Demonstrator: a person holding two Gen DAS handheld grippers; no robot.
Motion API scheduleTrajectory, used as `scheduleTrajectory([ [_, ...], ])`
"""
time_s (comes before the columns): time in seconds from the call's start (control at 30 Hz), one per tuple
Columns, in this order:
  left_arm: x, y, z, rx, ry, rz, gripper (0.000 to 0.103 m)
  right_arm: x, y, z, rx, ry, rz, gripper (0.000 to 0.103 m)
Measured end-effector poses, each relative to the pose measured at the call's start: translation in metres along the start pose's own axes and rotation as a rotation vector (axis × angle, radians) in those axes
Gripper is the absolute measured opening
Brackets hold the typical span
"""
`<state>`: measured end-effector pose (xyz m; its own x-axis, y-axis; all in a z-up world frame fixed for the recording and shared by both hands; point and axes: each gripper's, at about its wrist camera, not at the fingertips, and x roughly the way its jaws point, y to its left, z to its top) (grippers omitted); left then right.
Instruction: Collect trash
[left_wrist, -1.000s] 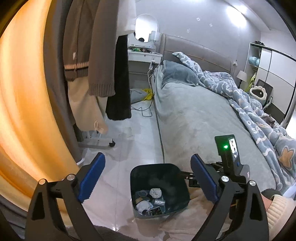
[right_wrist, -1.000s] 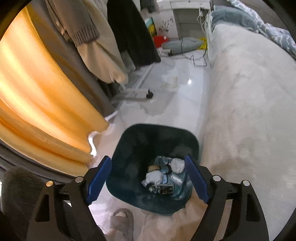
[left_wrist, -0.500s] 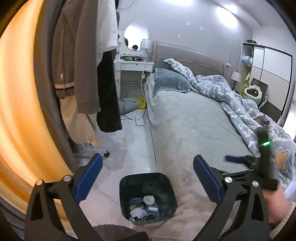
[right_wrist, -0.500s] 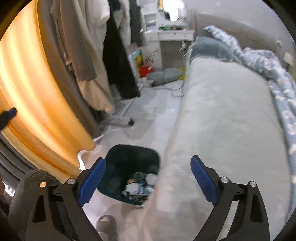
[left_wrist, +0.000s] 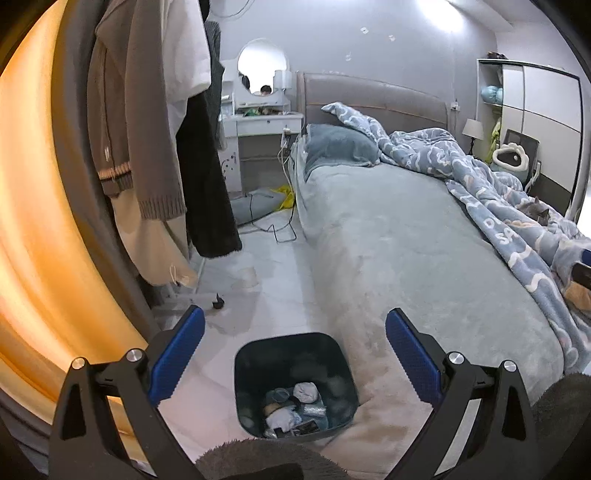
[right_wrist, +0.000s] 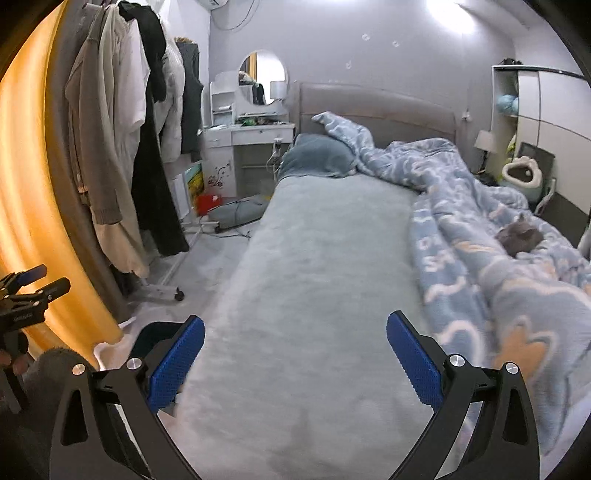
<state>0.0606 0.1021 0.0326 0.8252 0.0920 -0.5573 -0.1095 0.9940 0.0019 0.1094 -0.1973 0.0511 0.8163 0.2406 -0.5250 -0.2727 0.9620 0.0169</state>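
Note:
A dark teal bin (left_wrist: 290, 338) stands on the floor against the bed's side, holding crumpled white paper (left_wrist: 306, 392) and other scraps. My left gripper (left_wrist: 293, 317) hovers above it, open, with nothing between its blue pads. My right gripper (right_wrist: 295, 321) is raised over the grey bed sheet (right_wrist: 325, 258); its jaws are opening and nothing is between them. In the right wrist view only a part of the bin (right_wrist: 155, 332) shows, behind the left finger, and the left gripper (right_wrist: 26, 284) is at the far left edge.
A blue patterned blanket (right_wrist: 480, 229) is bunched along the bed's right side with a grey cat (right_wrist: 519, 236) on it. Hanging clothes (left_wrist: 147, 129) on a wheeled rack and an orange curtain (left_wrist: 33, 221) line the left. Cables (left_wrist: 280, 232) lie on the floor by a white dressing table (left_wrist: 266, 122).
My right gripper rose from over the bin and now faces along the bed, jaws wider. It has slid out of the left wrist view. The bin sits lower in the left wrist view.

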Motion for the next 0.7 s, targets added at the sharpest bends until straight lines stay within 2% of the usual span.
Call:
scheduleTrajectory([
  [0.1, 0.008, -0.003, -0.008, 0.004, 0.014, -0.025, 0.1, -0.003, -0.019, -0.012, 0.006, -0.004, 0.016, 0.1],
  [0.17, 0.011, -0.003, -0.009, -0.007, 0.015, -0.026, 0.1, 0.008, -0.029, -0.024, 0.019, 0.045, 0.037, 0.1],
  [0.37, 0.025, -0.013, -0.014, -0.01, 0.064, -0.045, 0.1, 0.007, -0.037, -0.026, 0.016, 0.053, 0.078, 0.1],
  [0.6, 0.025, -0.025, -0.016, 0.033, 0.063, -0.046, 0.1, 0.004, -0.052, -0.029, 0.104, 0.05, 0.111, 0.1],
  [0.7, 0.026, -0.025, -0.015, 0.036, 0.066, -0.047, 0.1, 0.003, -0.051, -0.029, 0.1, 0.05, 0.107, 0.1],
])
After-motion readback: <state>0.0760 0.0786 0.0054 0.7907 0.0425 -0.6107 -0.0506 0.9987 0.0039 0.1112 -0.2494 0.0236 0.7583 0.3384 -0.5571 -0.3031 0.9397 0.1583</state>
